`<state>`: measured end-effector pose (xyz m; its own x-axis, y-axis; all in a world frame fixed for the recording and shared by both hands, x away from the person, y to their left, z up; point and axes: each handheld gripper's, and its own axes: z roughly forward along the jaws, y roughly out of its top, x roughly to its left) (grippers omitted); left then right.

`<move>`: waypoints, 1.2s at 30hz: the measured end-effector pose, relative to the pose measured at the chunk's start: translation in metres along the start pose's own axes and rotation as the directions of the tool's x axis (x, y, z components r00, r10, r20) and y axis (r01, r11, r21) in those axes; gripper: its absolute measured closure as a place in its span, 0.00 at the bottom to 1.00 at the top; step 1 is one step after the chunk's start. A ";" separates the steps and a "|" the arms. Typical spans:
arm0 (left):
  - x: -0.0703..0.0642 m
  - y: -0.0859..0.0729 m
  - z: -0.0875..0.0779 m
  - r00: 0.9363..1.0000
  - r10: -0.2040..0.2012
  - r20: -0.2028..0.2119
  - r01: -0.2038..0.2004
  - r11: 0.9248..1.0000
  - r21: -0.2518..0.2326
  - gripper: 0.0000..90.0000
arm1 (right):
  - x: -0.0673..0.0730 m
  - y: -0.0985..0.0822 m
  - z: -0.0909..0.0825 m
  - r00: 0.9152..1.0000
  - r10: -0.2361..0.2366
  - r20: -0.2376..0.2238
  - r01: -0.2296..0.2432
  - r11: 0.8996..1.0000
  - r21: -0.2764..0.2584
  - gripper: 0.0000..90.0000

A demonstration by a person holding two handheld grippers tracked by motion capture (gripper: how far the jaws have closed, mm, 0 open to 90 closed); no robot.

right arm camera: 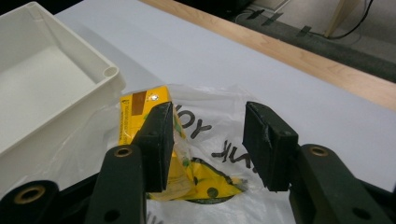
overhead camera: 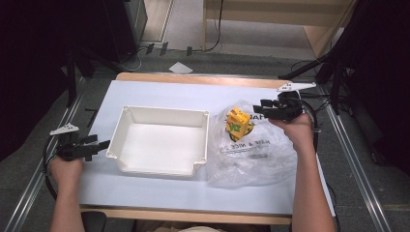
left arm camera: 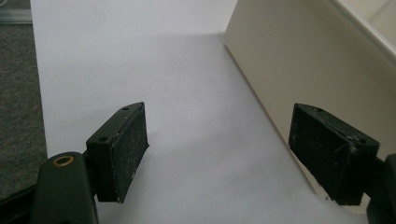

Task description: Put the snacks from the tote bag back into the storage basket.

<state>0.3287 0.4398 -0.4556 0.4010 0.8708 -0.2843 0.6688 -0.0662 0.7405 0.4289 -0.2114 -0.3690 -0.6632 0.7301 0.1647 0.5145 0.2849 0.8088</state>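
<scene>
While your hands rest at table sides, high view: left gripper (overhead camera: 96,146) just beside shallow white plastic tray (overhead camera: 159,140), right gripper (overhead camera: 265,109) over crumpled clear plastic bag (overhead camera: 251,150) with yellow printed packet (overhead camera: 239,122) inside, right of tray. Left gripper view: your jaws wide, nothing between, white table sheet (left arm camera: 140,70) below, tray wall (left arm camera: 299,70) alongside. Right gripper view: your jaws fairly wide, gripping nothing, bag (right arm camera: 210,121) and packet (right arm camera: 135,112) just beyond; tray corner (right arm camera: 109,72) near.

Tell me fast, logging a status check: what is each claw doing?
Left claw: open, empty, beside the white bin.
Right claw: open over the plastic bag, gripping nothing.
</scene>
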 end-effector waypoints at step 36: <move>0.000 0.003 0.004 1.000 0.001 0.010 -0.001 1.000 -0.001 0.23 | 0.008 0.004 0.007 1.000 0.002 -0.009 -0.001 0.997 0.083 0.44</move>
<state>0.3332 0.4379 -0.4553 0.4079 0.8659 -0.2893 0.6675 -0.0667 0.7416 0.4299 -0.2000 -0.3682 -0.6672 0.7249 0.1712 0.5585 0.3348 0.7589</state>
